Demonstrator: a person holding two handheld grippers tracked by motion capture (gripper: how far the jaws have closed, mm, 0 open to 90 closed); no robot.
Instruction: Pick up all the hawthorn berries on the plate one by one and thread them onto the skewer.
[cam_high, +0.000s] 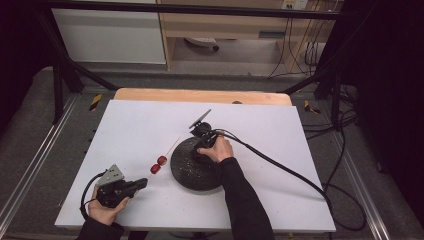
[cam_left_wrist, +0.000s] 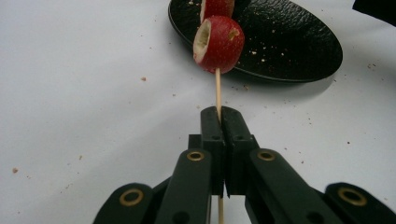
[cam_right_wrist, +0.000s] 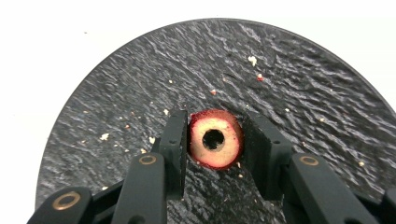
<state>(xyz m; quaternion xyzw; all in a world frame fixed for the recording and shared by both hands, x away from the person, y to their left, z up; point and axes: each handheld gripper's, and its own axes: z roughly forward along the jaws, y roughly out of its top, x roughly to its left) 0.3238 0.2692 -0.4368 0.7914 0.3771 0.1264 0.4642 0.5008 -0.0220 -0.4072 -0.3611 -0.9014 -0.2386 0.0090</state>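
Observation:
A thin wooden skewer (cam_left_wrist: 217, 93) carries two red cored fruit pieces (cam_high: 159, 164). My left gripper (cam_left_wrist: 220, 114) is shut on its near end, level above the white table at the left front (cam_high: 142, 182). The nearer fruit (cam_left_wrist: 219, 44) sits just past the jaws and the second (cam_left_wrist: 217, 7) behind it, over the rim of the black plate (cam_left_wrist: 289, 42). My right gripper (cam_right_wrist: 215, 116) points down over that plate (cam_right_wrist: 233, 60), shut on a third red fruit piece (cam_right_wrist: 215, 138), its cored hole facing the camera. The right hand (cam_high: 220, 149) is at the plate's far edge.
A white board (cam_high: 260, 200) covers the wooden table, dotted with small crumbs. The right gripper's cable (cam_high: 280, 167) trails across the board to the right edge. Crumbs lie scattered on the plate.

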